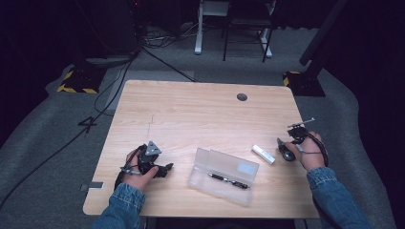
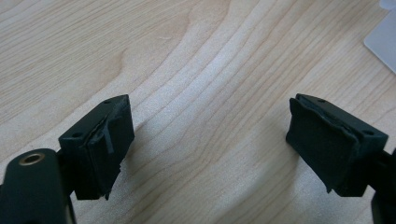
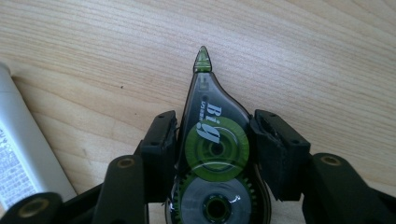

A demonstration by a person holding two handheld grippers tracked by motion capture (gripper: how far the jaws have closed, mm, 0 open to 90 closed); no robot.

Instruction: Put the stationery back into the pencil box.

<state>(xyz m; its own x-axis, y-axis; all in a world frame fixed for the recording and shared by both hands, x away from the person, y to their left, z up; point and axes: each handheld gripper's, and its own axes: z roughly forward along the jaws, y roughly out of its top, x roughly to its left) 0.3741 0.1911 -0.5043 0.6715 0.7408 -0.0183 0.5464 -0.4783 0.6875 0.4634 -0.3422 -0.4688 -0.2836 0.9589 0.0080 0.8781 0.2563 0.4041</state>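
Teardrop-shaped translucent correction tape [image 3: 215, 154] between right claw's [image 3: 215, 144] black pads.

A light wooden bench [image 1: 191, 109] carries a clear plastic pencil case [image 1: 223, 175], lid open, with a dark pen [image 1: 228, 181] lying inside its near half. A small round grommet hole [image 1: 242, 97] sits toward the bench's far edge. The grey carpet floor [image 1: 43, 138] around the bench is crossed by black cables [image 1: 102, 102]. Two yellow-and-black striped bases [image 1: 76, 81] stand on the floor past the far corners, and white desk legs [image 1: 198, 38] stand farther back.
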